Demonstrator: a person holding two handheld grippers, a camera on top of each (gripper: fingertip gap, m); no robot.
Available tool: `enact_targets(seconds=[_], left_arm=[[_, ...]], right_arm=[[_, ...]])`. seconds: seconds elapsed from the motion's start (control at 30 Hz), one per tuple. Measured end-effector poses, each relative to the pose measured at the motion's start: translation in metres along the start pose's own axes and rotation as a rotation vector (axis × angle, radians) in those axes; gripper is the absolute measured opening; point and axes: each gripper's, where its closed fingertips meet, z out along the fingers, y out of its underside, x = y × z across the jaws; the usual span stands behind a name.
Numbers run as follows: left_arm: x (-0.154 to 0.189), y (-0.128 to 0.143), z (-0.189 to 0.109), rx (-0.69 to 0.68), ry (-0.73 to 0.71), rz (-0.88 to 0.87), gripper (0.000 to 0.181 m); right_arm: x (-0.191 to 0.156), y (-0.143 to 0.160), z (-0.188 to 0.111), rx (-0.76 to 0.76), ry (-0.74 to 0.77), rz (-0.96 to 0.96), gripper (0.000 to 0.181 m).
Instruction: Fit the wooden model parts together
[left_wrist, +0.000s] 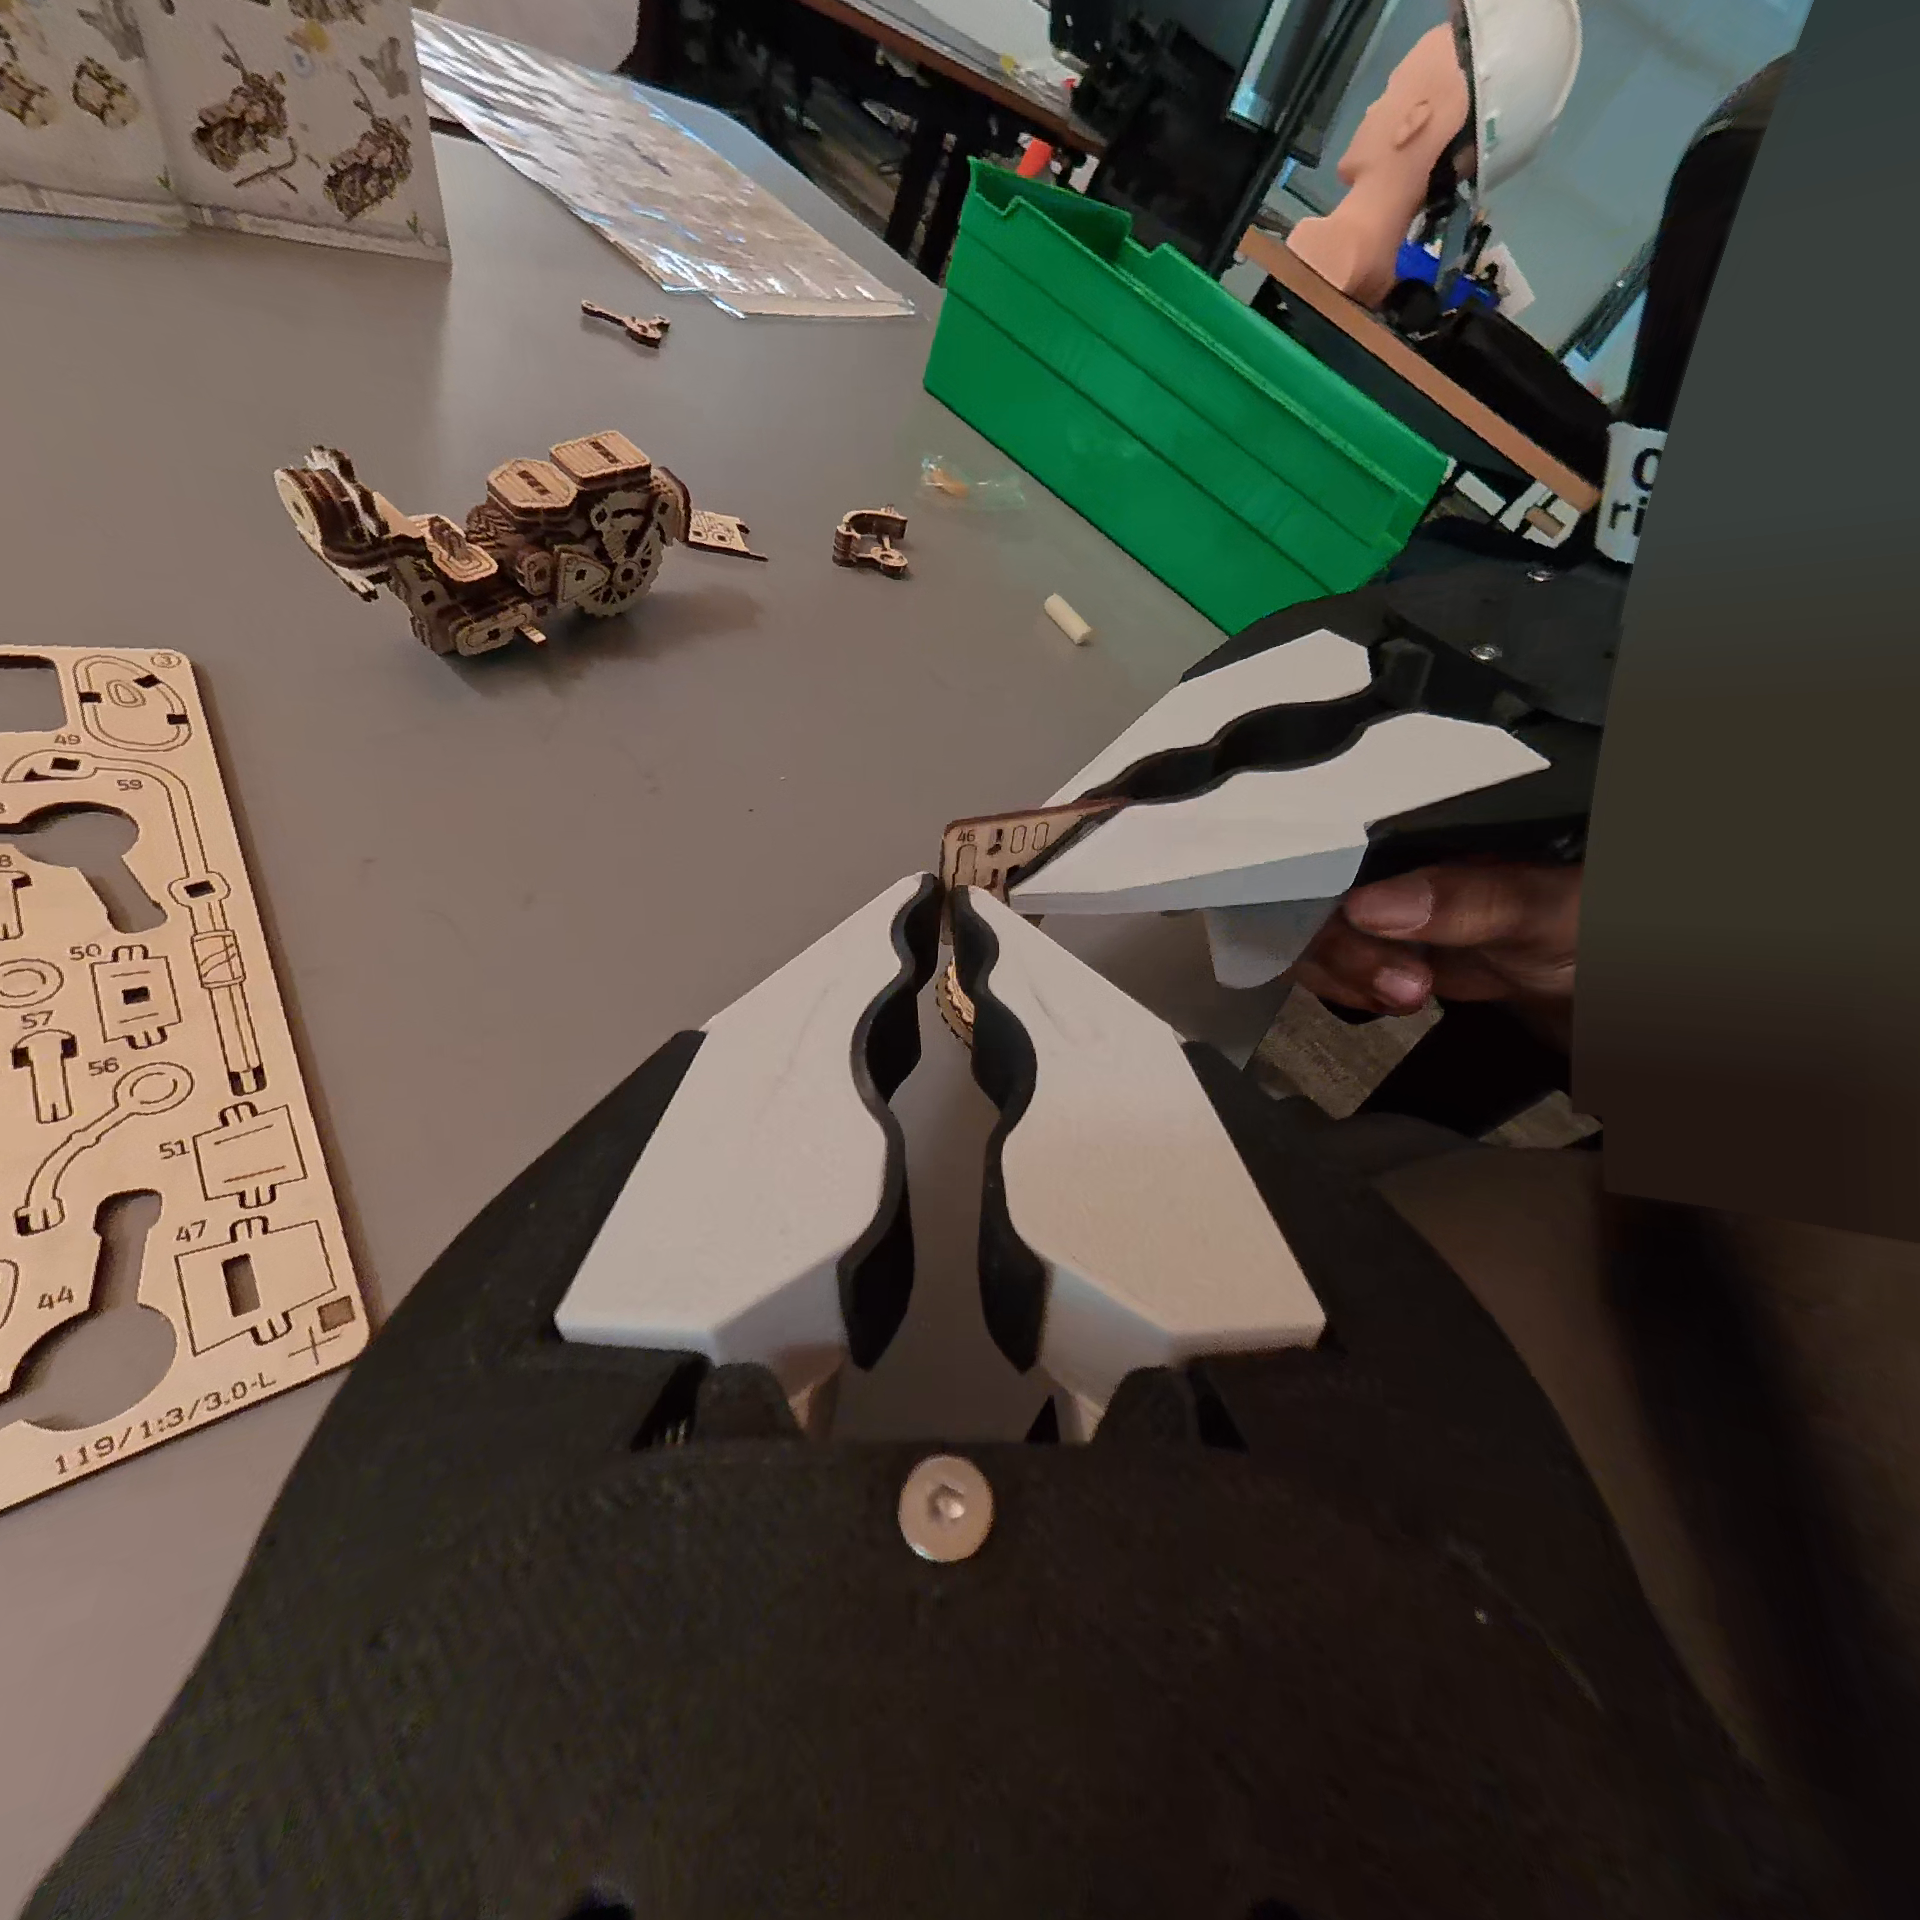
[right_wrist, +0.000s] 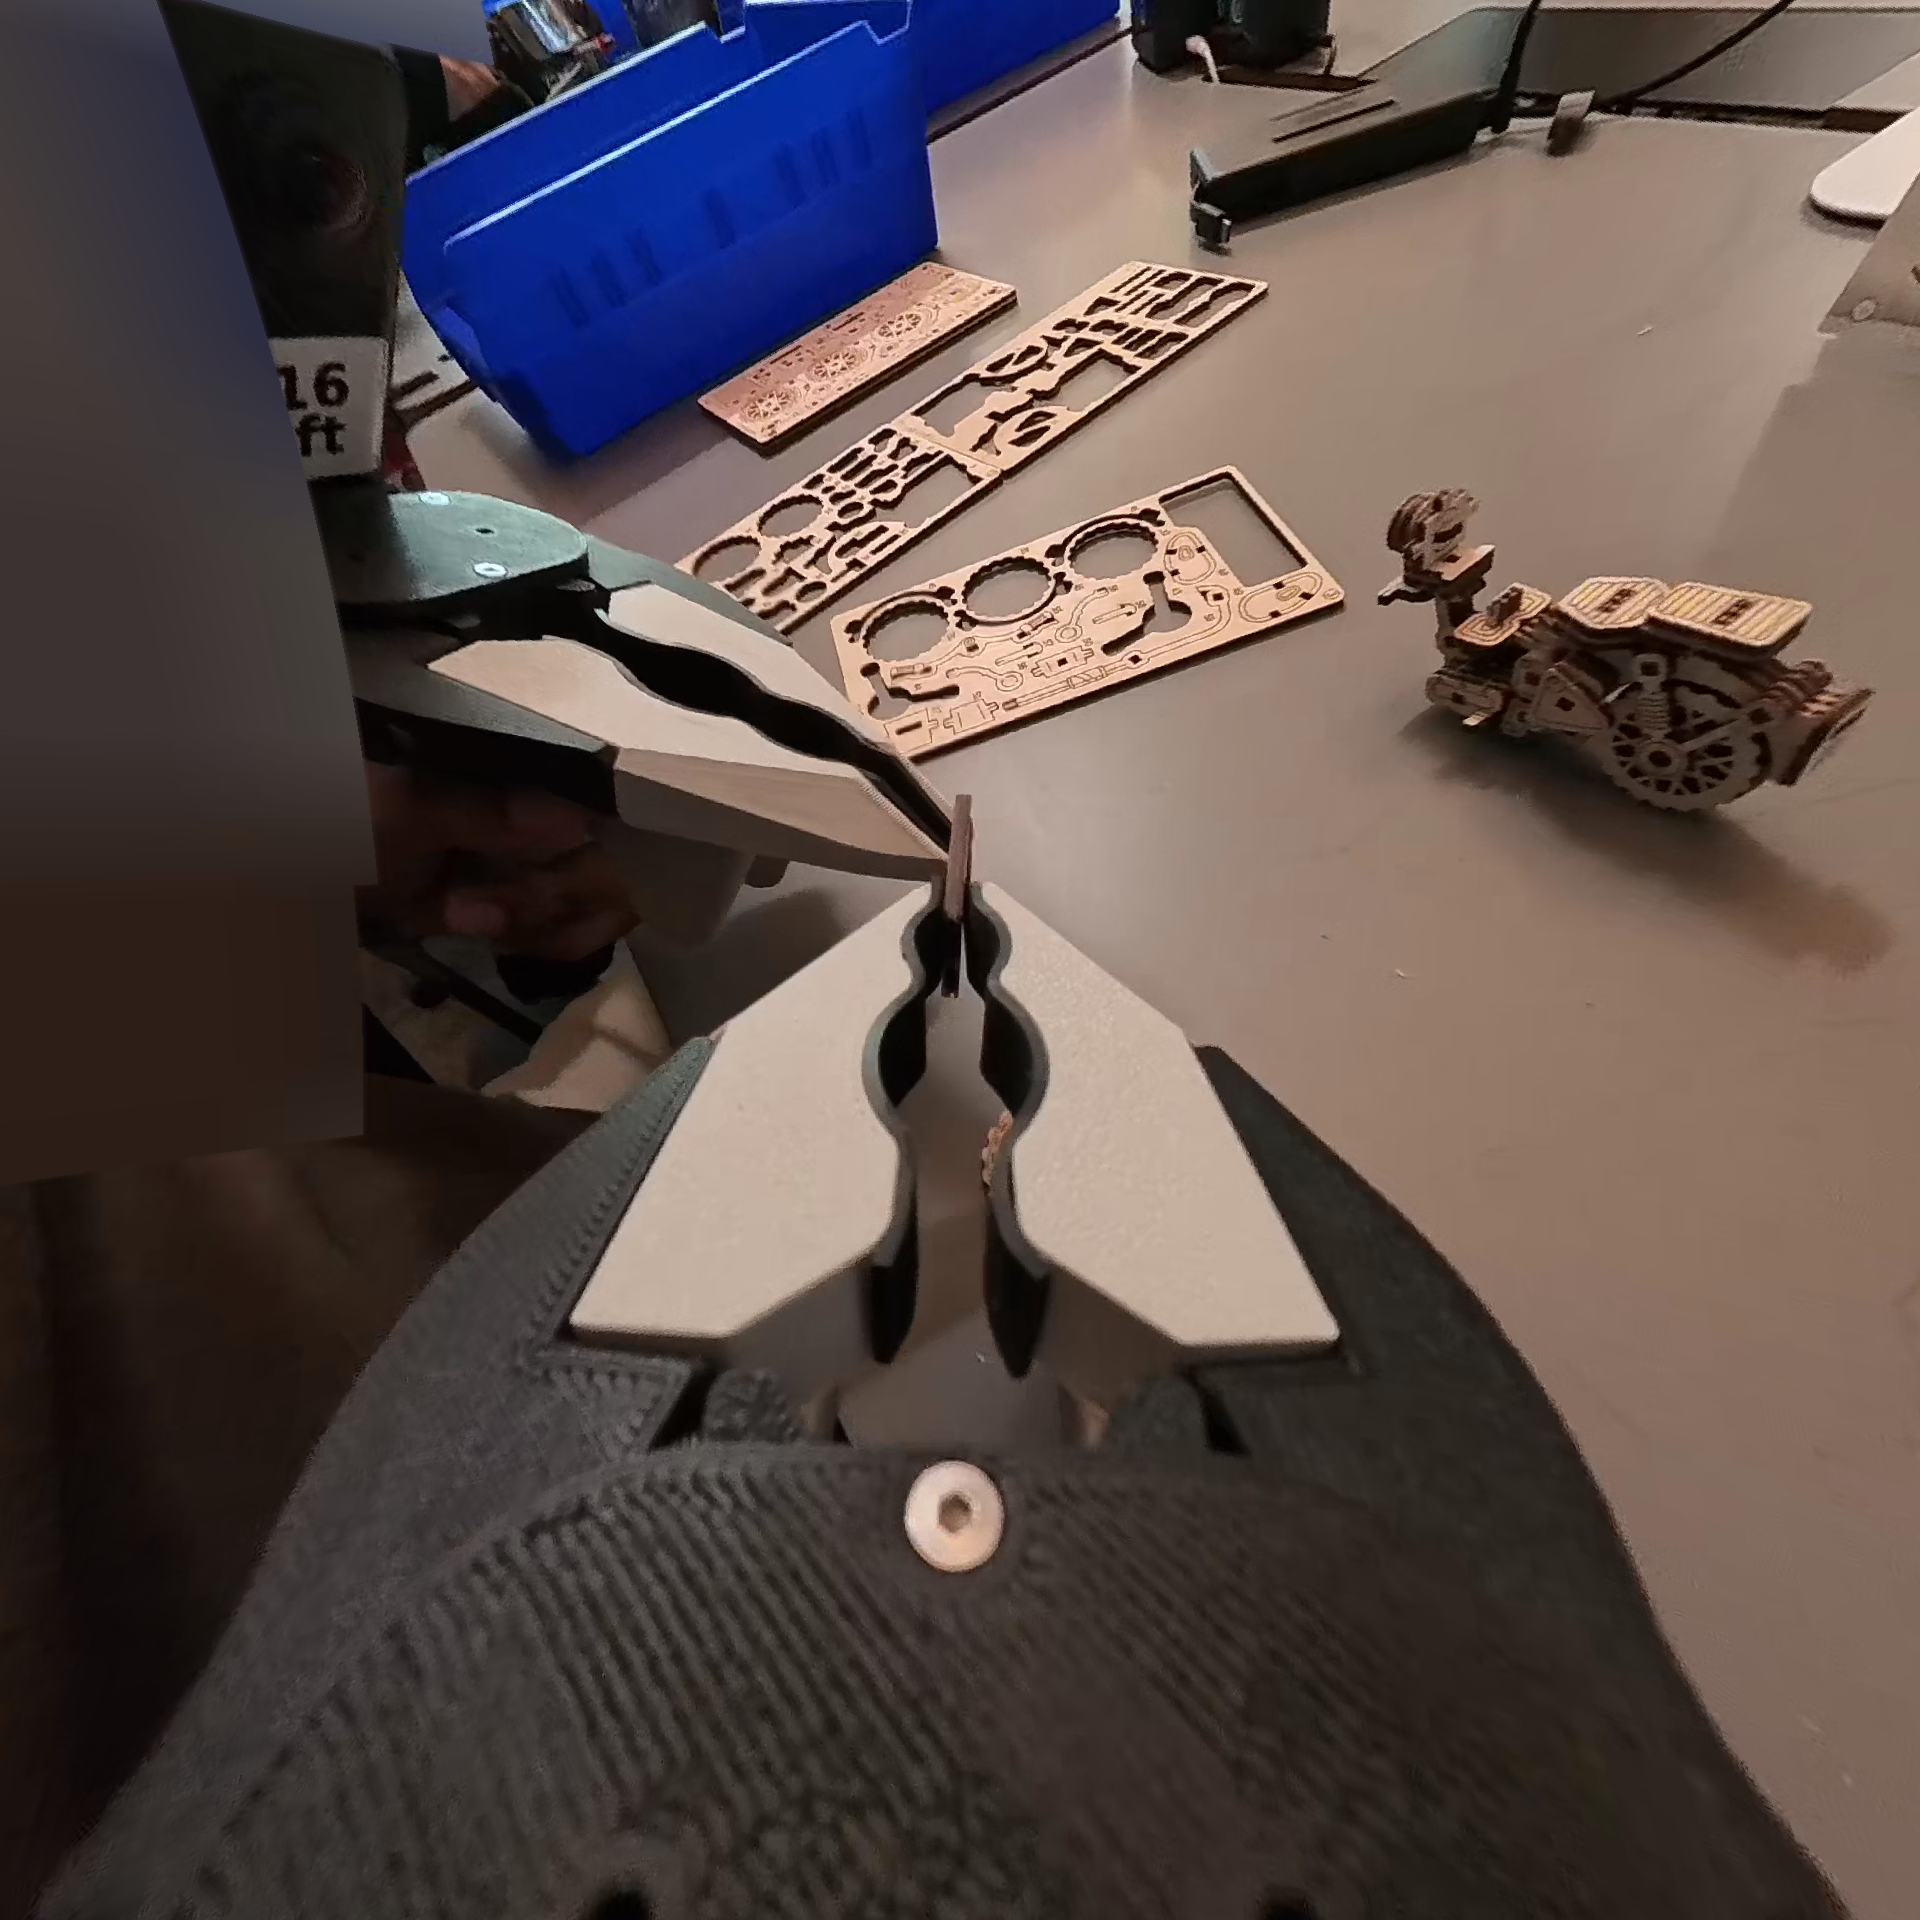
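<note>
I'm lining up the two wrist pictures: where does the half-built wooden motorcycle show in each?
Left wrist view: the half-built wooden motorcycle stands on the grey table, upper left of centre, beyond the left tongs.
Right wrist view: it stands at the right edge, above mid-height, right of the right tongs.
Shared landmark: the part sheet with cut-outs.
</note>
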Motion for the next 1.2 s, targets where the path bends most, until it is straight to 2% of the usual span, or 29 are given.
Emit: enact_targets(seconds=[0.03, 0.63, 0.97, 1.07, 1.2], left_arm=[[0.0, 0.001, 0.0, -0.003, -0.003, -0.004, 0.0], [0.001, 0.006, 0.002, -0.055, 0.014, -0.108, 0.0], [-0.005, 0.019, 0.006, -0.131, -0.032, -0.266, 0.0], [-0.005, 0.012, 0.005, -0.098, -0.037, -0.201, 0.0], [-0.001, 0.002, 0.003, -0.046, -0.002, -0.115, 0.0]], right_arm=[[0.0, 0.001, 0.0, -0.007, 0.006, -0.021, 0.001], [-0.003, 0.008, -0.001, -0.065, 0.014, -0.176, 0.002], [-0.001, 0.019, 0.004, -0.128, 0.093, -0.352, 0.002], [0.002, 0.011, 0.003, -0.086, 0.079, -0.249, 0.001], [0.003, 0.0, -0.001, -0.014, -0.019, -0.013, 0.001]])
